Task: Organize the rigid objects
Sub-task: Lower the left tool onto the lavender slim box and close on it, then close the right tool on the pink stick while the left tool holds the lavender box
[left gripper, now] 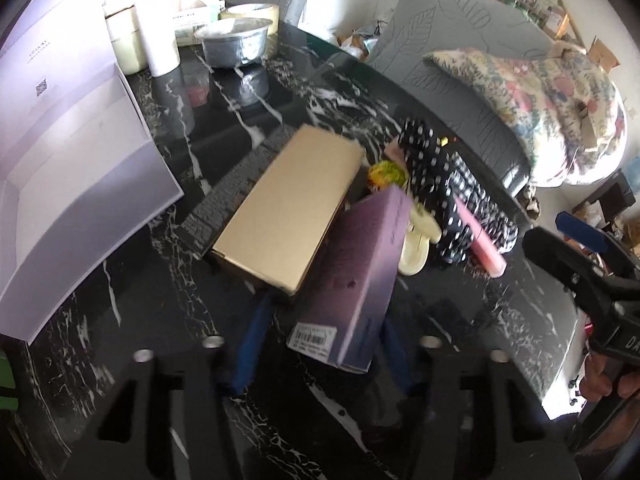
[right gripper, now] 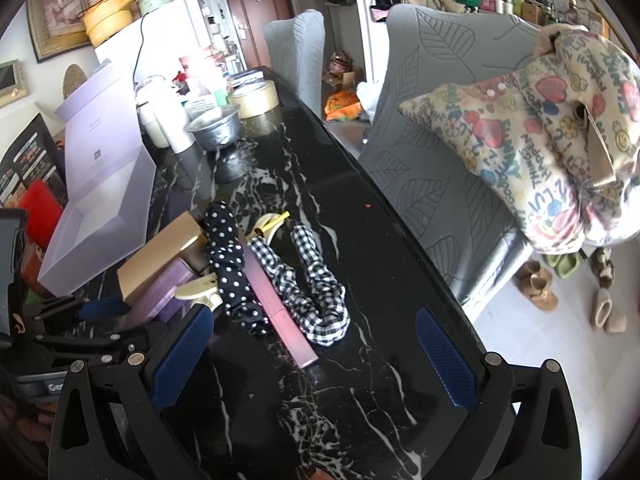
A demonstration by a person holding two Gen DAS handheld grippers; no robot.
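1. The purple box (left gripper: 360,276) lies near the table's near edge, leaning on the gold box (left gripper: 288,208); the left gripper (left gripper: 320,344) has its pads around the near end, contact unclear.
2. The right gripper (right gripper: 316,344) hangs wide open, empty.
3. The open lavender box (left gripper: 68,168) at left looks empty; sorting seems barely begun.
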